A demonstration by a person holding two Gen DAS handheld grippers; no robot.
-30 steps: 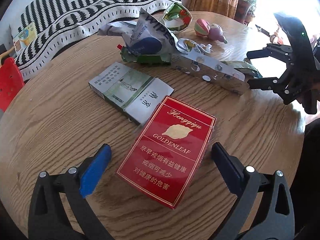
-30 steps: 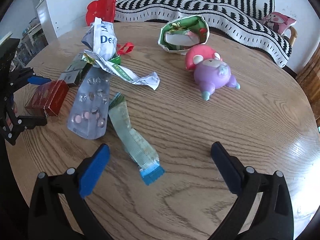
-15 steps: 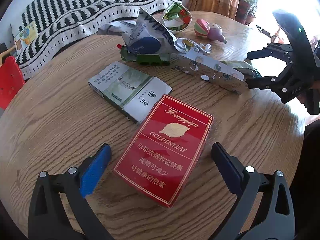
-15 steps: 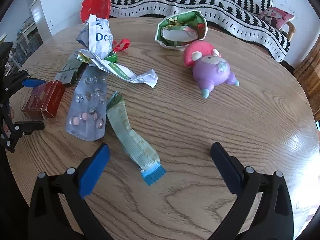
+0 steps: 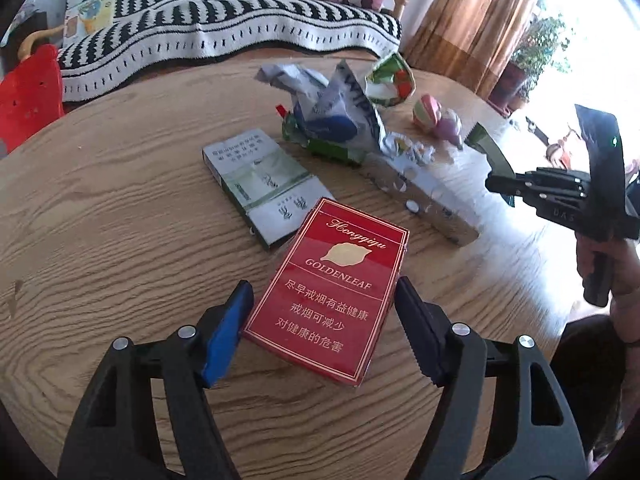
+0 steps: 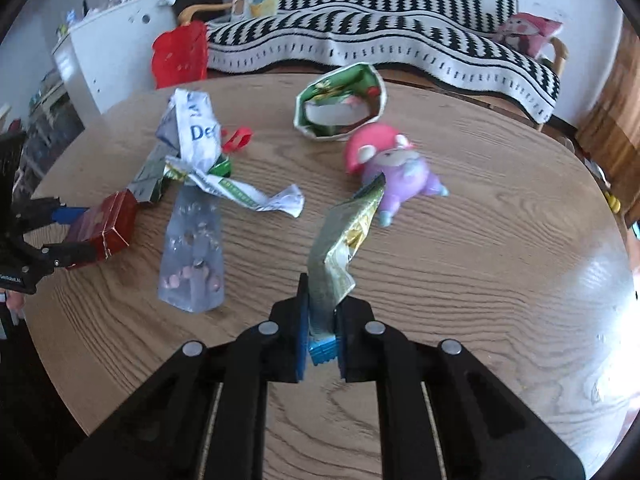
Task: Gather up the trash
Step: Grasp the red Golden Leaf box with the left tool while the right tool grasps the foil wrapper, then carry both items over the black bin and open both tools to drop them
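Note:
A red cigarette pack (image 5: 332,292) lies flat on the round wooden table (image 5: 100,220), between the fingers of my left gripper (image 5: 324,300). Its jaws are closing and the pads stand just off the pack's long edges. In the right wrist view that gripper (image 6: 74,236) flanks the same red pack (image 6: 106,228) at the left. My right gripper (image 6: 322,308) is shut on the blue end of a green and gold wrapper strip (image 6: 340,232), which stands up off the table. The left wrist view shows this gripper (image 5: 496,184) holding the wrapper (image 5: 486,144) at the right.
Other litter on the table: a green and white cigarette pack (image 5: 260,184), a pill blister sheet (image 6: 192,252), a crumpled wipes packet (image 6: 192,132) and an open green snack bag (image 6: 340,104). A pink and purple toy (image 6: 396,168) lies behind the wrapper. A red chair (image 6: 180,56) and a striped sofa stand beyond.
My right gripper has shut on the wrapper's blue end and the strip now stands up. The left jaws have narrowed around the red pack, and the left view has rolled.

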